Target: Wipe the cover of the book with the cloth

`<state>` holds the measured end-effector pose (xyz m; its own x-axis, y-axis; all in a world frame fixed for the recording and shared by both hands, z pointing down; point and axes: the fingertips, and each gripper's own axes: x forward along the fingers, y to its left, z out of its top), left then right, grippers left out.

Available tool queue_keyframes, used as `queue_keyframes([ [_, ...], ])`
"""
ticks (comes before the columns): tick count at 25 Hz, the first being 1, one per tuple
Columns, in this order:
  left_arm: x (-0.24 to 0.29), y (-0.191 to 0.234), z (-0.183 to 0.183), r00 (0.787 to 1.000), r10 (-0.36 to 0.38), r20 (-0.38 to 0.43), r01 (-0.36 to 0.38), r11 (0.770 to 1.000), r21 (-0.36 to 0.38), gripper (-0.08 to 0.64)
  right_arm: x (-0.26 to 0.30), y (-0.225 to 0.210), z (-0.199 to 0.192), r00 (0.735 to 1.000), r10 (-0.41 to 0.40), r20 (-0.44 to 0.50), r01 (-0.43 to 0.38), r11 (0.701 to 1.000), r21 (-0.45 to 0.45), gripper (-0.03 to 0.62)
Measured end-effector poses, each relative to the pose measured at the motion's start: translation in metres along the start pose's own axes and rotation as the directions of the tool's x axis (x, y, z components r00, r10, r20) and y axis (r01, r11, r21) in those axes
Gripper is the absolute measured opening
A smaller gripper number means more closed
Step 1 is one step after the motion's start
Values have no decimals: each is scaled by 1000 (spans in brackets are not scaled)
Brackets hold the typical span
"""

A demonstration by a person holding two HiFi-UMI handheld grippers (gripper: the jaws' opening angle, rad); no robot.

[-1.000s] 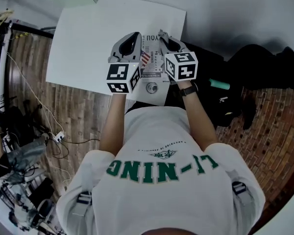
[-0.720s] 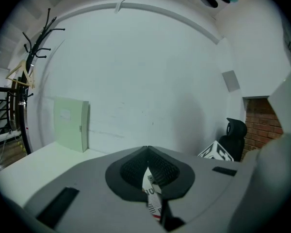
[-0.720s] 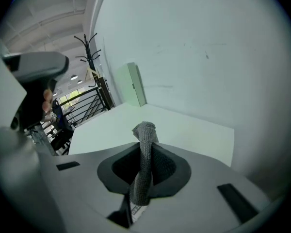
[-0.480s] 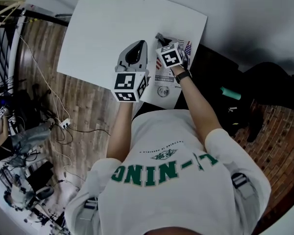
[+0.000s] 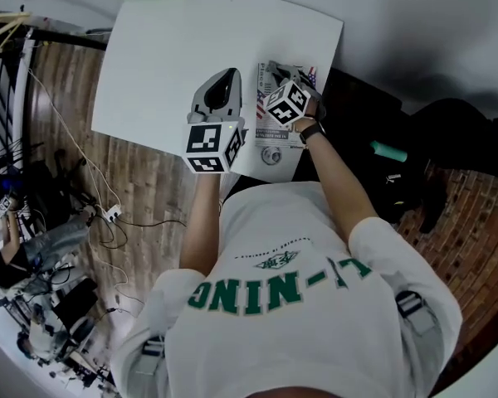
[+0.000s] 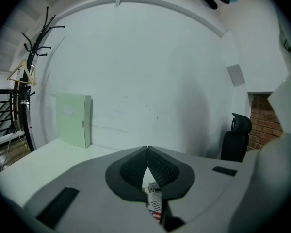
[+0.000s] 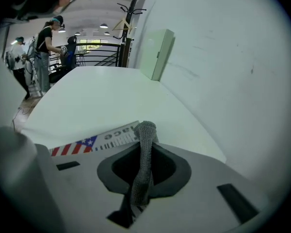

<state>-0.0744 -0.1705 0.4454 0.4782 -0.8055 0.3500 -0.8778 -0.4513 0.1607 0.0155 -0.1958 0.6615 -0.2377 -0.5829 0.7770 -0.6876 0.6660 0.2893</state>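
Nearest, a white shirt with green lettering is seen, and both forearms are stretched over the near edge of the white tabletop. Just beyond that edge the left claw is held with its jaws brought together at the tips and nothing gripped. At 3 o'clock from it the book is laid flat by the tabletop's near right corner, its flag-printed cover turned up. A sliver of that cover is shown through the gap behind the left claw's tips. Over the far part of the book the right claw is closed on the grey cloth, which is pinched upright between the jaws and bunched over at their tips. Whether the cloth is pressed onto the cover cannot be told. Farther off, at 12 o'clock, a pale green panel is stood against the wall, with a coat rack behind it.
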Motion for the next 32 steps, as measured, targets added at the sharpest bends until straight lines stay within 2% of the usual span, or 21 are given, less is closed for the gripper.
queue_keyframes([
  [6,18,-20,0,998,-60,1,60,998,5,12,-24,-52,-62,991,-117,-71,124,986,109,44],
  [8,20,-26,1,997,-75,4,75,997,8,12,-29,-62,-74,989,-131,-74,141,978,152,44],
  [11,20,-28,2,997,-78,7,78,997,10,12,-29,-64,-77,990,-129,-64,138,974,179,32],
  [15,10,-19,4,999,-51,19,51,999,8,12,-25,-55,-67,987,-115,-113,132,978,158,41],
  [18,-1,-5,7,999,-11,32,11,1000,0,12,-18,-22,-23,999,-38,-35,41,994,104,42],
  [20,-8,3,8,999,13,38,-13,1000,-6,12,-12,8,9,1000,19,15,-19,1000,10,43],
  [23,-19,14,10,998,46,48,-45,999,-11,12,0,47,36,996,90,25,-86,988,-128,44],
  [27,-29,19,14,996,67,59,-66,998,-14,12,9,56,34,998,69,-8,-69,971,-227,44],
  [32,-26,12,17,997,38,65,-36,999,-33,12,-2,38,14,1000,13,-21,-18,970,-244,43],
])
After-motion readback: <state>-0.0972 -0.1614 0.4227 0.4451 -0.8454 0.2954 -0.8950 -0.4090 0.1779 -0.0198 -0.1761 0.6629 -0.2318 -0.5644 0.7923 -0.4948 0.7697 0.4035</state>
